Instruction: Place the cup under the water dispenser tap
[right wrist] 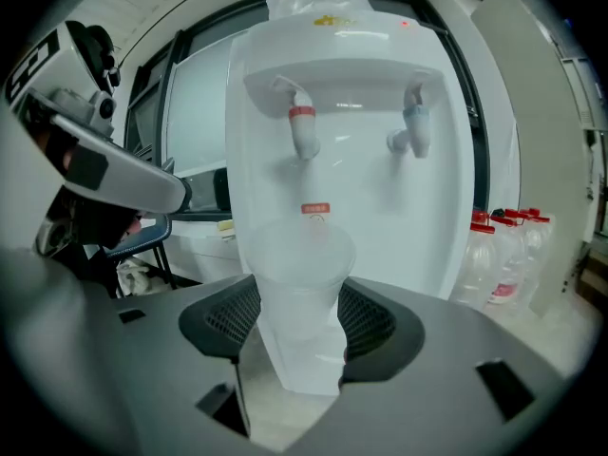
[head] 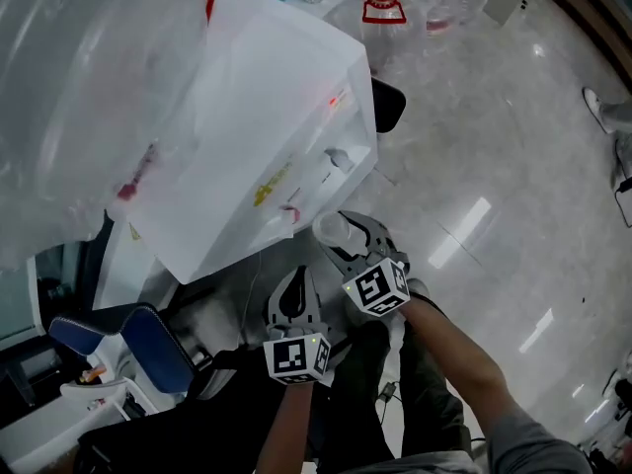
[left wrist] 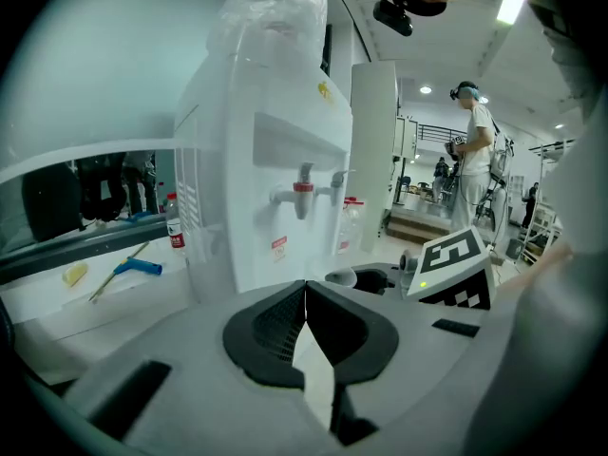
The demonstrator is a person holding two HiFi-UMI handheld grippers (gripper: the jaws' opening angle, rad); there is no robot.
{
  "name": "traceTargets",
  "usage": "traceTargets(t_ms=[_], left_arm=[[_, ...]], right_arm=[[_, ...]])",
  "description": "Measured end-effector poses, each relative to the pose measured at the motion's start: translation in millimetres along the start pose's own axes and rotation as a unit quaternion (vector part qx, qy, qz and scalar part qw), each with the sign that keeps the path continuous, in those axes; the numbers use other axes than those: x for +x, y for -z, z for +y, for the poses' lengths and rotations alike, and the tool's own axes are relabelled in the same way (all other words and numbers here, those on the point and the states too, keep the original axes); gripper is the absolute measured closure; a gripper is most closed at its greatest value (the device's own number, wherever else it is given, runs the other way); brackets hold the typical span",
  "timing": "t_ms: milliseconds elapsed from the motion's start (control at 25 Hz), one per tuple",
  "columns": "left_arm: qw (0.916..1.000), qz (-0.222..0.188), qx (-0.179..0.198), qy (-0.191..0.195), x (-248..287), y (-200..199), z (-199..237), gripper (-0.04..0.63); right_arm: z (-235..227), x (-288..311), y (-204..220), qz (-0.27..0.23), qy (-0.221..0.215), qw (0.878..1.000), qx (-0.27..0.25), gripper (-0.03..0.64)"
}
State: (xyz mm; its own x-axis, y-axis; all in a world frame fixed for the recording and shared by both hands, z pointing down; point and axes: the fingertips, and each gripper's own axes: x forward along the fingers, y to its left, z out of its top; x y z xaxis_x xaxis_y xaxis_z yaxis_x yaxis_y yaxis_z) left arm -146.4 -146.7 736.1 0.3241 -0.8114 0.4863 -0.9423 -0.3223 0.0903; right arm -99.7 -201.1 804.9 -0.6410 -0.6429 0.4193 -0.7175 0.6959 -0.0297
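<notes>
Cup (right wrist: 299,288), thin clear plastic, sits upright in the right claw (right wrist: 300,323), whose jaws are spread wide and pressed on its sides. Left claw (left wrist: 306,302) is closed on nothing, just beside the right one. Further out is the water dispenser (right wrist: 351,188), and the cup isn't yet under its red tap (right wrist: 302,131) or blue tap (right wrist: 410,129). My worry: squeeze harder and it crumples, or the rim clips a spout going in.
</notes>
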Motion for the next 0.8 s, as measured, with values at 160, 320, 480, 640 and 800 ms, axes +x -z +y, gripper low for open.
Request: traceTargets(t_ms=[160,320,480,640,800], left_arm=[[0.9999,-0.005,0.01,0.005,9.6,8.9,4.8,0.584],[0.9997,-0.01,0.02,0.012,16.7,16.0,7.1,0.584],[0.9996,-0.008,0.025,0.014,20.3,25.3,6.6,0.585],[0.9997,-0.012,0.019,0.006,22.8,32.3,8.4,0.584],[0.9997,-0.013,0.018,0.001,23.7,36.9,11.4,0.586]], right_arm=[[-1.6,23.7,13.8,-0.005,-0.001,1.0,-0.002,0.359],[-6.6,43.4,22.9,-0.009,0.0,1.0,-0.002,0.359],[-7.7,57.7,27.9,-0.011,-0.007,1.0,-0.007,0.359],[-5.1,67.6,33.1,-0.012,-0.017,1.0,-0.014,0.359],[0.4,75.4,39.7,-0.009,-0.025,0.999,-0.022,0.359]])
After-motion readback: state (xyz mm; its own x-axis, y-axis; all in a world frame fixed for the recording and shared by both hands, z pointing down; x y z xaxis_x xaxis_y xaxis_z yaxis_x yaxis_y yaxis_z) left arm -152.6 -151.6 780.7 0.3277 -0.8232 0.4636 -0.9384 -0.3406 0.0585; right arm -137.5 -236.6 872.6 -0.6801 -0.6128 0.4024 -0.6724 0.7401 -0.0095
